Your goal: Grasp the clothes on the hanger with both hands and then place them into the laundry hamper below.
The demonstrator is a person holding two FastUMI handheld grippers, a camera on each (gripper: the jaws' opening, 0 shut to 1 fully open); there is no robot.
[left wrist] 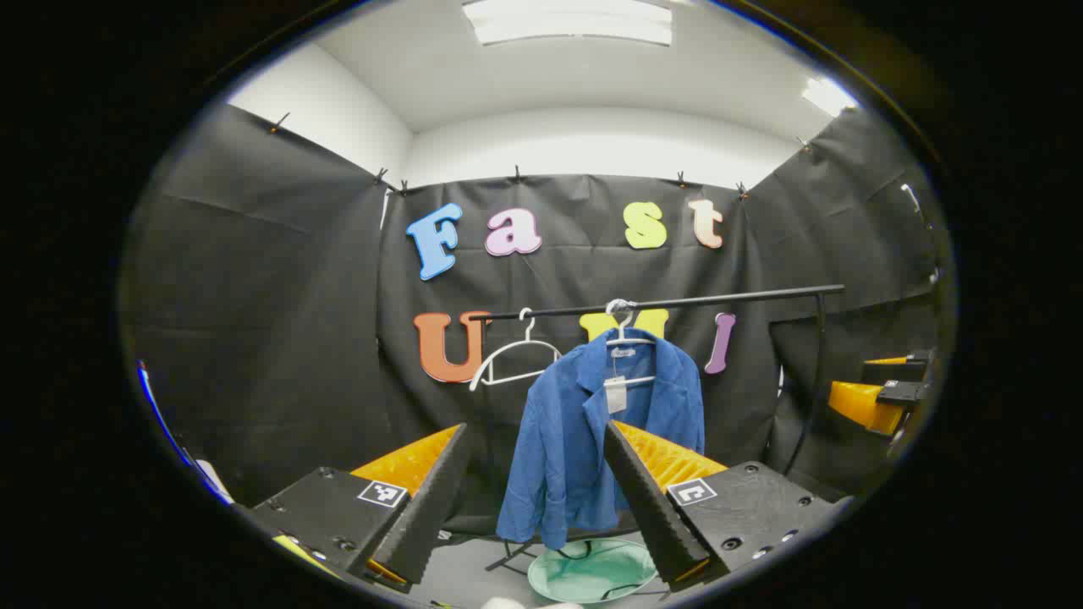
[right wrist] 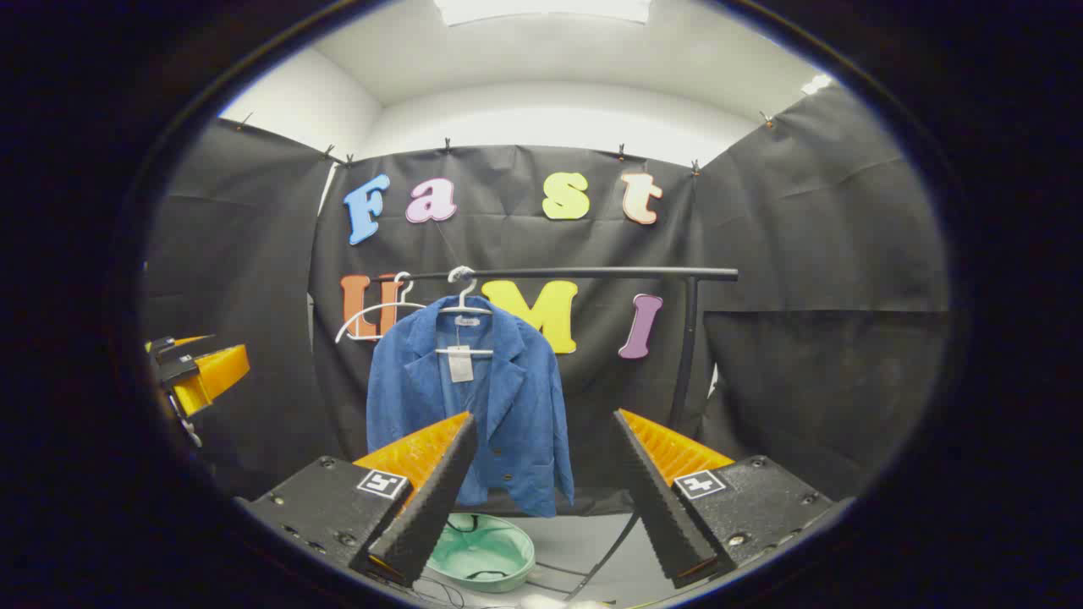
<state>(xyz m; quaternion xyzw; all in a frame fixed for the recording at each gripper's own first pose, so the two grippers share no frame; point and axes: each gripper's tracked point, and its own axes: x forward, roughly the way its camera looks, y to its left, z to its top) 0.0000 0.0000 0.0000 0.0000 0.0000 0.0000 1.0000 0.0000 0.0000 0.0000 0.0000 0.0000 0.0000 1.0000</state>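
A blue jacket (left wrist: 575, 431) (right wrist: 474, 389) hangs on a white hanger (left wrist: 624, 331) (right wrist: 464, 306) from a black rail (left wrist: 677, 302) (right wrist: 584, 273). Below it on the floor sits a pale green laundry hamper (left wrist: 592, 571) (right wrist: 482, 551). My left gripper (left wrist: 537, 495) is open, well short of the jacket, with nothing between its fingers. My right gripper (right wrist: 541, 491) is open too, off to the jacket's right and at a distance. The right gripper (left wrist: 880, 393) appears at the right edge of the left gripper view, and the left gripper (right wrist: 190, 372) at the left edge of the right gripper view.
An empty white hanger (left wrist: 514, 359) (right wrist: 372, 317) hangs on the rail to the left of the jacket. The rack's black upright post (left wrist: 816, 372) (right wrist: 687, 355) stands at the right, and its feet spread on the grey floor around the hamper.
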